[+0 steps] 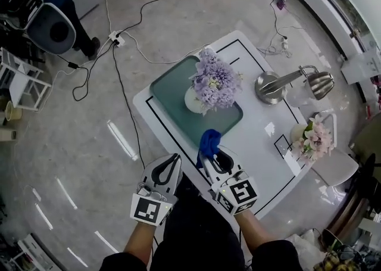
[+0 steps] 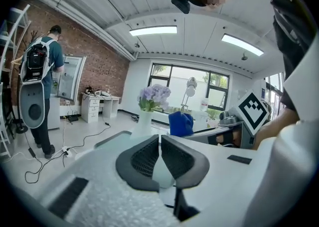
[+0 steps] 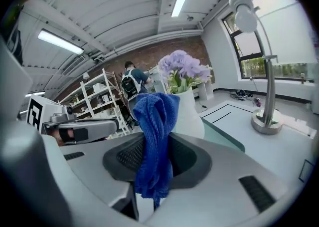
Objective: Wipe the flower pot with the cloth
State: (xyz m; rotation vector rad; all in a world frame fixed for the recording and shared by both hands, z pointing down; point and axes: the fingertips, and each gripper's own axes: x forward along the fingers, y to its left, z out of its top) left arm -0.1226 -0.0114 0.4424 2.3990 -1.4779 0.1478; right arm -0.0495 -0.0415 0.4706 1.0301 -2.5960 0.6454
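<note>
Right gripper jaws are pinched on the blue cloth. Left gripper jaws are together, nothing between them. White flower pot stands on the teal mat, at 11 o'clock from the cloth, not touching.

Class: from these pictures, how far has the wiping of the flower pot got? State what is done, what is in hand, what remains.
Done: the right tongs are shut on the blue knitted cloth. In hand: it is held near the white rounded flower pot, not touching it. To do: all the wiping; the left tongs are shut and empty.
</note>
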